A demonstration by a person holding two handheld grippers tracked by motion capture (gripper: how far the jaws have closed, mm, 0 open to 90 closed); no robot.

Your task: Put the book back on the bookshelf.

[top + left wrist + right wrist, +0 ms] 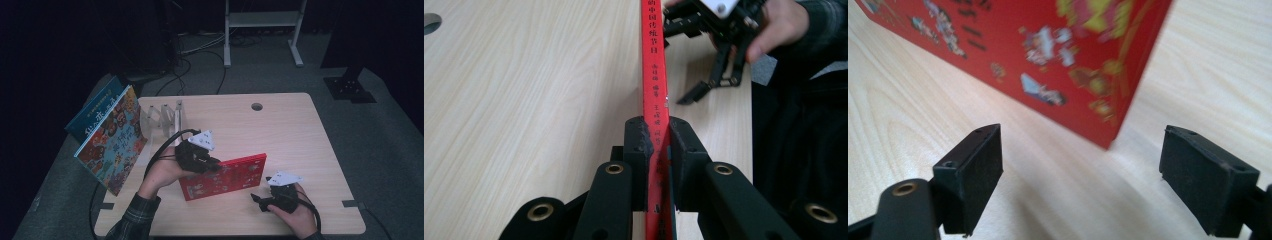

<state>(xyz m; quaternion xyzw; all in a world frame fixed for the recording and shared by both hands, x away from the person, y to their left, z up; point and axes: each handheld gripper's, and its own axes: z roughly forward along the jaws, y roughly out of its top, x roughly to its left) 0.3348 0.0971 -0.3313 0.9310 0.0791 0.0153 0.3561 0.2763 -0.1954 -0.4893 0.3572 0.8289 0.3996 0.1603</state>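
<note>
Step in hand, judged: red book [223,176] stands on edge on surface [280,130], near front middle, left gripper [207,161] clamped tight on its spine end; likely bound for clear rack [162,117] at back left, where two books [107,137] lean

Right gripper [261,199] just beside book's free corner, jaws apart, nothing between, not touching

Next move calls for: lift book clear of surface, keep upright, steer into free rack slot

Surface: light wood, cable hole [257,106] at back

Room: dark, grey floor, white stand [262,30] behind, cables [200,50] on floor
</note>
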